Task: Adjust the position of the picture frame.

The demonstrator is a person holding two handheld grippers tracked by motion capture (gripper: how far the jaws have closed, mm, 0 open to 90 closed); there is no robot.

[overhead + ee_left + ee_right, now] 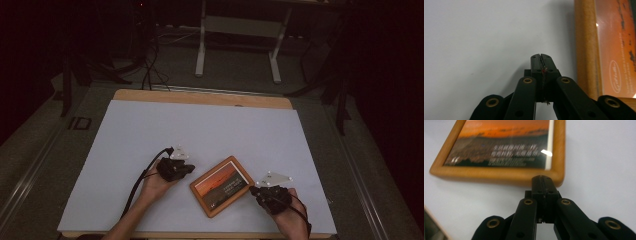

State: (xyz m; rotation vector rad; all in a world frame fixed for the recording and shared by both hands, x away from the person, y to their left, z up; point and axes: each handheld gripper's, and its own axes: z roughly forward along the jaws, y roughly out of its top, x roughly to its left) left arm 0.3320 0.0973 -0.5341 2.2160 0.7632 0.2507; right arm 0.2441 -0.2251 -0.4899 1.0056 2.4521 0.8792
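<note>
A wooden picture frame (221, 185) with an orange sunset picture and white lettering lies flat near the table's front edge. My left gripper (190, 169) rests just left of it, shut with nothing between its jaws. In the left gripper view the closed tips (541, 57) point past the frame's wooden edge (585, 47), a little apart from it. My right gripper (253, 190) sits at the frame's right corner, shut and empty. In the right gripper view its tips (542, 179) reach the frame's near corner (556, 176); whether they touch it is unclear.
A white sheet (200, 135) covers the wooden table (200, 97). Beyond the table stand the white legs of another desk (201, 45) on a dark floor with cables (150, 65). The person's forearms enter from the bottom edge.
</note>
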